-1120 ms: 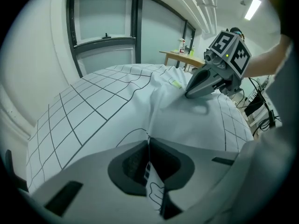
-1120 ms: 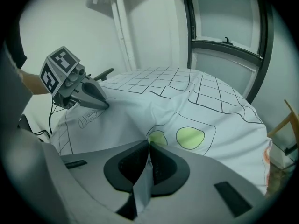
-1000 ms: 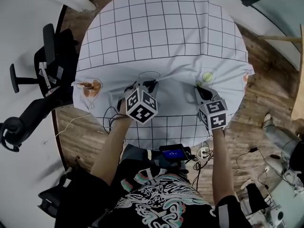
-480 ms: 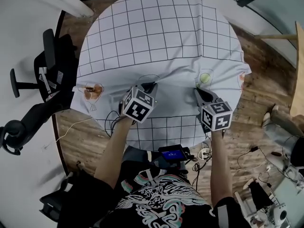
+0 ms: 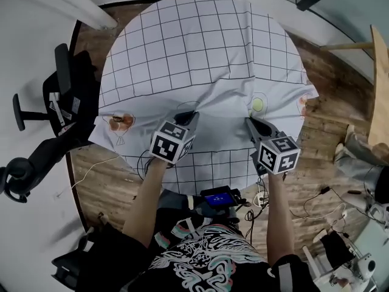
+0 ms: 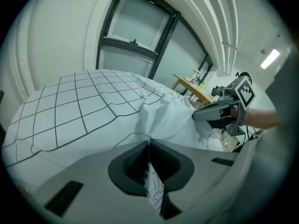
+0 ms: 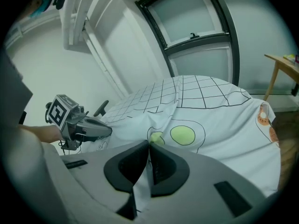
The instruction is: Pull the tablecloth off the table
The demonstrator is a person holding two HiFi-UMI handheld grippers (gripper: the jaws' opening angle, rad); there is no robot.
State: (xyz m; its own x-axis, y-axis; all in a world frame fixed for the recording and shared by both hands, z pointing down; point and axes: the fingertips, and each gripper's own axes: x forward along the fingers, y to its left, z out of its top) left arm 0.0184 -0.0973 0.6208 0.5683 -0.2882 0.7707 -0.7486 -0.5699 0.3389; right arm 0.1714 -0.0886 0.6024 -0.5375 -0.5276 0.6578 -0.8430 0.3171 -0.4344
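Tablecloth, white with a black grid, lies spread over a round table that it covers completely, its near hem hanging toward the person; at far left a black office chair stands on the wooden floor, just beside the cloth's edge; an orange print marks the cloth's left side; the left gripper has its jaws pressed together on a pinched fold of the cloth near the front edge, a strip of fabric running back between its pads; creases spread from the pinch; further right the right gripper is likewise clamped tight on a fold, just beside a green circle print; another orange print sits at the cloth's right edge.
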